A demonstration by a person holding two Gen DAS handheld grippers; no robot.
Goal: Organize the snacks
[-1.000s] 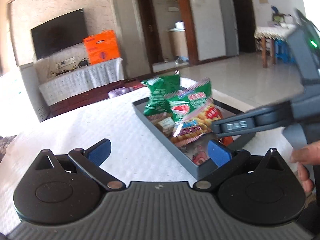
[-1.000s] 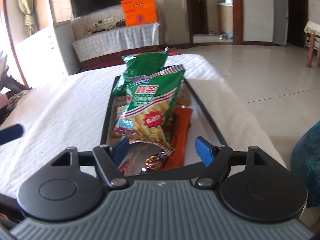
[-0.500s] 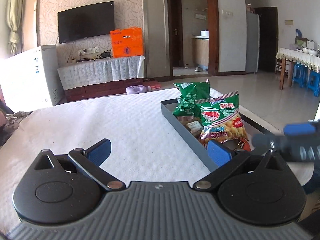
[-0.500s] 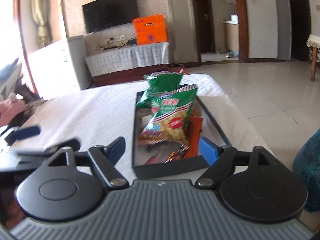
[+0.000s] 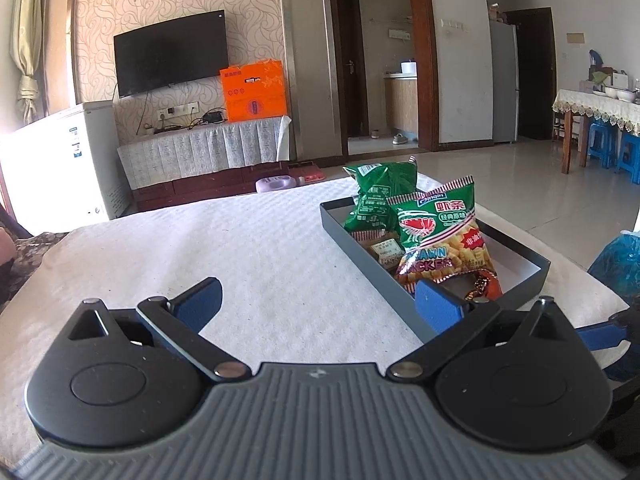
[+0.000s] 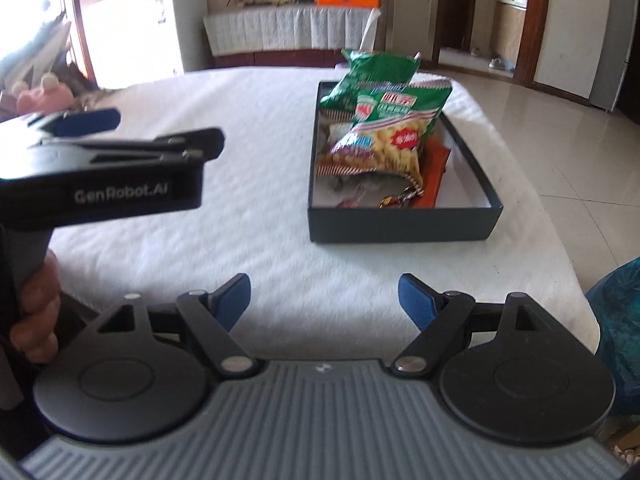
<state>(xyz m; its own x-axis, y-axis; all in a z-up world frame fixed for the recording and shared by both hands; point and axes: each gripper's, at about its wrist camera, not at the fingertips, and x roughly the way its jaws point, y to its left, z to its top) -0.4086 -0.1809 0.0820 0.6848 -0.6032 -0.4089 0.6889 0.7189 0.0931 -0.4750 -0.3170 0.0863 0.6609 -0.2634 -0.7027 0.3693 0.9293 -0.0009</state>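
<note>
In the right wrist view, the left gripper occupies the upper left of the frame, seen side-on. Its handle is held by the person's hand at the left edge. In the left wrist view its fingers stand wide apart with nothing between them, and only the white tablecloth lies beyond: it is released and empty.

At the bottom centre of the right wrist view, the right gripper is likewise spread to full width. Its blue pads frame bare cloth, and no object is between them. It points down at the table, short of the box.

Right of centre in both views sits the dark rectangular box, resting flat on the cloth near the table's right edge. It holds the snacks: a green packet at the far end, a prawn cracker bag leaning over the middle, an orange wrapper along the right wall, and small wrapped sweets at the near end.

Handling assessment: the bags appear light, air-filled and soft. The film is likely slippery and the contents crushable. The recommended hold is the crimped seal at the top edge of a bag, not its belly. The box looks like stiff card, and is best gripped at a wall.

At the lower right edge, a blue bag stands beside the table.
</note>
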